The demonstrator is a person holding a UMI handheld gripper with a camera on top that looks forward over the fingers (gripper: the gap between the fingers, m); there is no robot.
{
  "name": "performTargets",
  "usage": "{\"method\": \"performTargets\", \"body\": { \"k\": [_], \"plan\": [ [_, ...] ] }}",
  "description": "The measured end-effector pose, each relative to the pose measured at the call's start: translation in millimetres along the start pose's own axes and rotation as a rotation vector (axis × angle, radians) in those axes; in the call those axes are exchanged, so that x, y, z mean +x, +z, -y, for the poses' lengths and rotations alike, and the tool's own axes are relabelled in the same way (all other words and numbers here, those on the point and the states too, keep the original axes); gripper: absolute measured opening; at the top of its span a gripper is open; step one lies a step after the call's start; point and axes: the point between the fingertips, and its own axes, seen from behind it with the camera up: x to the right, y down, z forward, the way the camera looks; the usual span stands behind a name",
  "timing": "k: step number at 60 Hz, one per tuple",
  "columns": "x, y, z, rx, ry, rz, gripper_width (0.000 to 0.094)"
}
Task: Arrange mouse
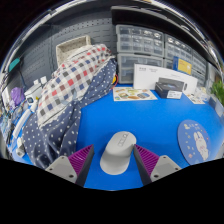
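Between the open tool's [113,160] fingers sits the mouse [118,152].

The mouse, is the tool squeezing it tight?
No, the mouse rests on the blue table between the open tool fingers, with gaps beside it.

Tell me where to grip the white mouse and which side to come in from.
Grip the white mouse across its narrow middle, one pad on each long flank. It lies flat on the blue table between the open gripper fingers, long axis pointing ahead, so coming straight forward from its near end probably suits.
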Motion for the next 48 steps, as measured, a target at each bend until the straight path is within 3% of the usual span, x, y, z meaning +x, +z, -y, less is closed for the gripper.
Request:
{"method": "performTargets", "body": {
  "k": [12,16,19,21,23,32,38,39,48],
  "plan": [
    [-17,30,12,-0.022,-0.017,0.035,0.0798],
    [-13,34,13,-0.031,-0.031,0.01,0.0729],
    [-10,36,14,-0.035,-0.036,-0.006,0.0622],
    [-8,37,14,-0.037,-0.028,-0.01,0.062],
    [-6,37,14,-0.039,-0.021,-0.016,0.053],
    [-4,37,13,-0.05,-0.015,-0.002,0.0416],
    [-5,37,12,-0.062,-0.041,0.022,0.0386],
    [-6,37,12,-0.063,-0.044,0.029,0.0342],
    [-7,36,15,-0.106,-0.094,0.103,0.0342]
  ]
}}
